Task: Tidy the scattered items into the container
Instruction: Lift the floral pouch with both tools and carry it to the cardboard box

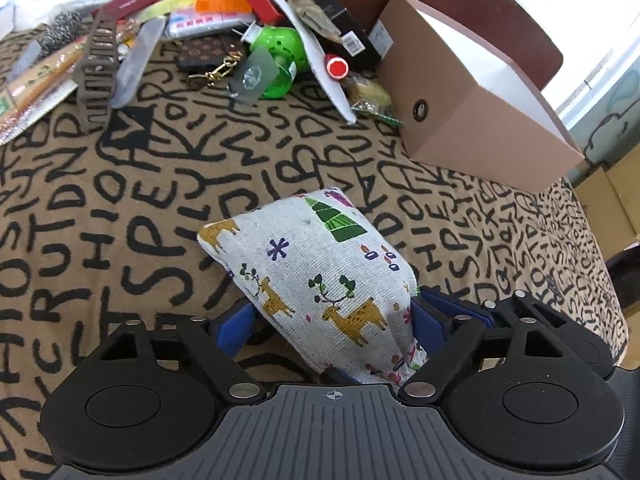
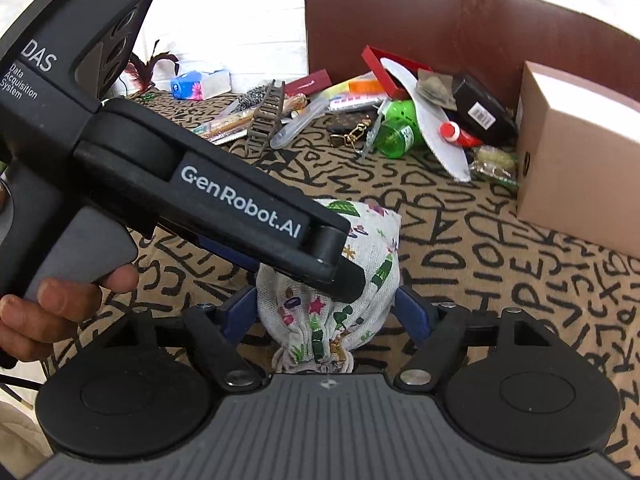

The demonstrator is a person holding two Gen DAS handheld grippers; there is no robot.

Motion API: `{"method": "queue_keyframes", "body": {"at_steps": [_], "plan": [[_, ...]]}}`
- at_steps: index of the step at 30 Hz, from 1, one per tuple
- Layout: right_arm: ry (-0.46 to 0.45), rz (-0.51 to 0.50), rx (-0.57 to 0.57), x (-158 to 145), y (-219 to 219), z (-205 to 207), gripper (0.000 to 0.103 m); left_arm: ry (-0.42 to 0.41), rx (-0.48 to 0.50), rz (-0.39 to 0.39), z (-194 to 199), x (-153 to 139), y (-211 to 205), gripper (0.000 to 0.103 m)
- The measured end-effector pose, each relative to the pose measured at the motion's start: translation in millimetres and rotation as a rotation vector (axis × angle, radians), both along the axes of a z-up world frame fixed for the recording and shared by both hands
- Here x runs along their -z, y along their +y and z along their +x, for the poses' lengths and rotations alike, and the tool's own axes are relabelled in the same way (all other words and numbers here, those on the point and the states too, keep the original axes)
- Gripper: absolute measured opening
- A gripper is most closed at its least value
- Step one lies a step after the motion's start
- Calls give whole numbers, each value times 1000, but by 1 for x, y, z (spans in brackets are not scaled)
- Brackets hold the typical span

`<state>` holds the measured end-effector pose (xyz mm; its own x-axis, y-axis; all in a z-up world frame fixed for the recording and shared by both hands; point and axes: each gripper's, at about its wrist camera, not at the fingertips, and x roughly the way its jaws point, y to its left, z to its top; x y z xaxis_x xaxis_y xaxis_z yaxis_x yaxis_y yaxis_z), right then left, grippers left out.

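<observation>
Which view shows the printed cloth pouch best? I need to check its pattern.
The left wrist view: the printed cloth pouch lies unobstructed, with deer and tree prints clear. In the right wrist view the left gripper's body crosses it, so only its gathered end and far corner show.

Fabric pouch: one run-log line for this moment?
left tool: grips fabric pouch | right tool: straddles pouch | brown box: closed
</observation>
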<state>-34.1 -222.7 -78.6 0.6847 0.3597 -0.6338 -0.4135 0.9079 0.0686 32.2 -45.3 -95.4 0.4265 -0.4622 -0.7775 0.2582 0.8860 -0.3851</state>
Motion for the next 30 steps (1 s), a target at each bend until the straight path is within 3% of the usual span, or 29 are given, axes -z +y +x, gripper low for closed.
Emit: {"method": "queue_keyframes", "body": {"at_steps": [9,11,12,15,23,30], "plan": [[35,26,3,3,-1,5,74,47,3,-34,8,8,2,90],[39,30,3,5,-2,6,74,38,17,-28,9,8,-1,86],[41,32,3,5,-2,6,73,29,30,-20,8,7,-3,76],[38,41,-4,5,-5,7,63,-2,52,20,5,2,-10,71],[4,79,-5,-9,-19,4,53,-53,87,53,3,-24,-27,64],[-127,58,25,-48,-52,7,53,-171,142,28,13,-70,-63,64]]}}
